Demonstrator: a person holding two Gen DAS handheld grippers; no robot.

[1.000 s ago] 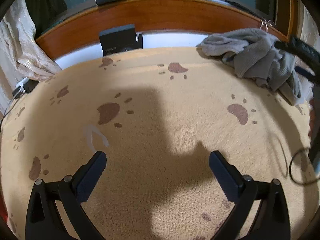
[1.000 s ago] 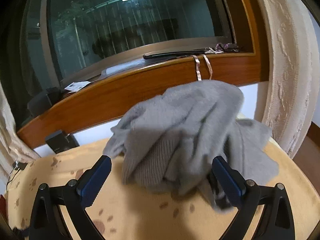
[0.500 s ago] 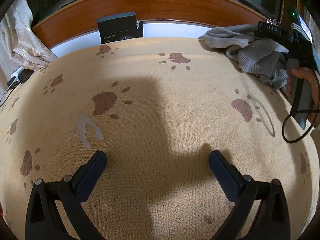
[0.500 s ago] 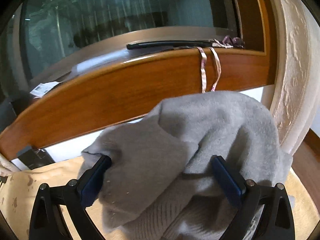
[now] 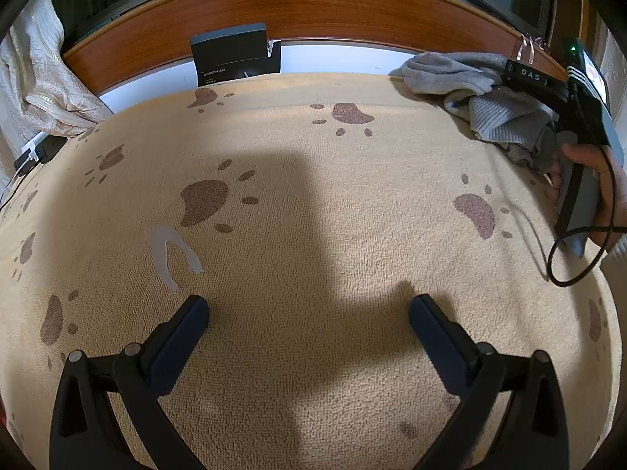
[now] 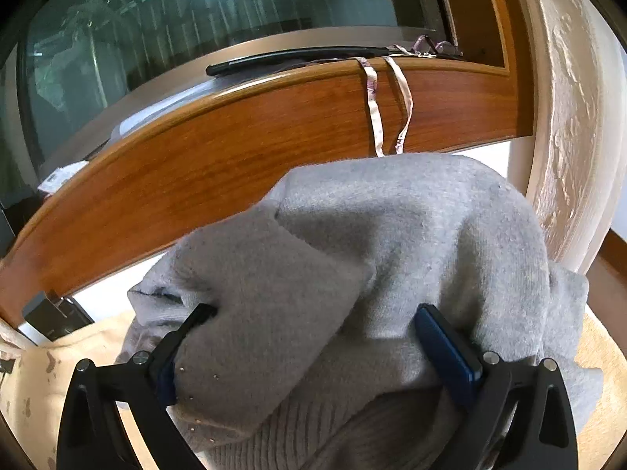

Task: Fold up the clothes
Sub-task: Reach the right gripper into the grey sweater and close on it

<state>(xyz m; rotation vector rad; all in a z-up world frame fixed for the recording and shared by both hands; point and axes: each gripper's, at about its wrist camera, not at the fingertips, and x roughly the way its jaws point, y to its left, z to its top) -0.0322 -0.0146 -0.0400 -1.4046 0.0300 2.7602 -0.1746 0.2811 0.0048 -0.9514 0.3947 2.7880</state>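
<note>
Right gripper nosing into the grey sweater while the left waits over bare blanket

Far left of the sweater, a cream curtain (image 5: 27, 90) bunches beside a charger plug (image 5: 37, 149); nearer it, a dark box (image 5: 231, 56) leans on the wooden ledge (image 5: 352, 4). The left gripper (image 5: 307, 313) hovers wide open, holding nothing, over the paw-print blanket (image 5: 313, 196), probably leaving room to spread the garment. The grey sweater (image 5: 482, 94) lies heaped at the blanket's far right corner, below the ledge. The right gripper (image 6: 313, 313) is spread wide with the sweater (image 6: 392, 235) bulging between its fingers, not yet pinched, so it looks poised to grab. Ribbons (image 6: 386, 105) dangle just above the sweater, and a curtain (image 6: 568, 117) crowds its right side; a trailing cable (image 5: 568, 258) could snag.
</note>
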